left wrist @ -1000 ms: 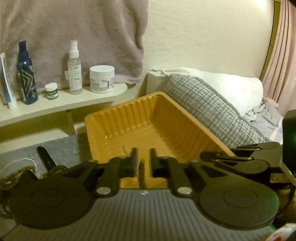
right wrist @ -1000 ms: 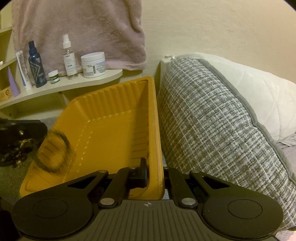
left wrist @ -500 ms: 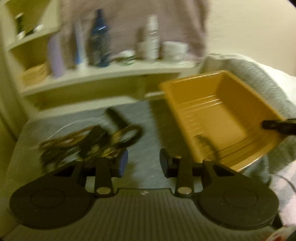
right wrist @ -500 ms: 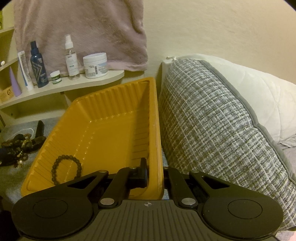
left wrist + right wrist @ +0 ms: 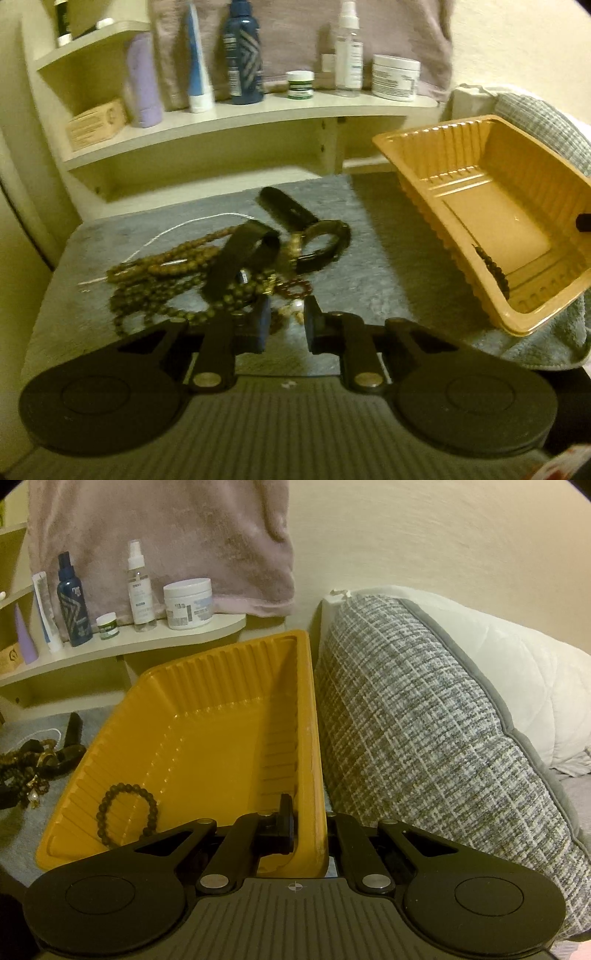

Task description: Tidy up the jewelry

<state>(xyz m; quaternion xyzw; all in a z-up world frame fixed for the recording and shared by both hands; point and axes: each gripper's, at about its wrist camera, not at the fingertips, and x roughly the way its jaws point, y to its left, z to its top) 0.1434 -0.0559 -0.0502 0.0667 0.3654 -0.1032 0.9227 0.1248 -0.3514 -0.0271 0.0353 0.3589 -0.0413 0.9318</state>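
- Jewelry pile lies left of the yellow tray; one beaded bracelet has landed inside (first piece sorted).
- Left gripper, jaws just narrowing on nothing, has swung back to the pile.
- Right gripper stays clamped on the tray's wall.

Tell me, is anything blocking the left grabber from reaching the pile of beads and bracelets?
Nothing visible blocks it. The left gripper is right at the near edge of the jewelry pile, jaws just closing with a small gap, only small beads ahead. The yellow tray sits off to the right, out of the way.
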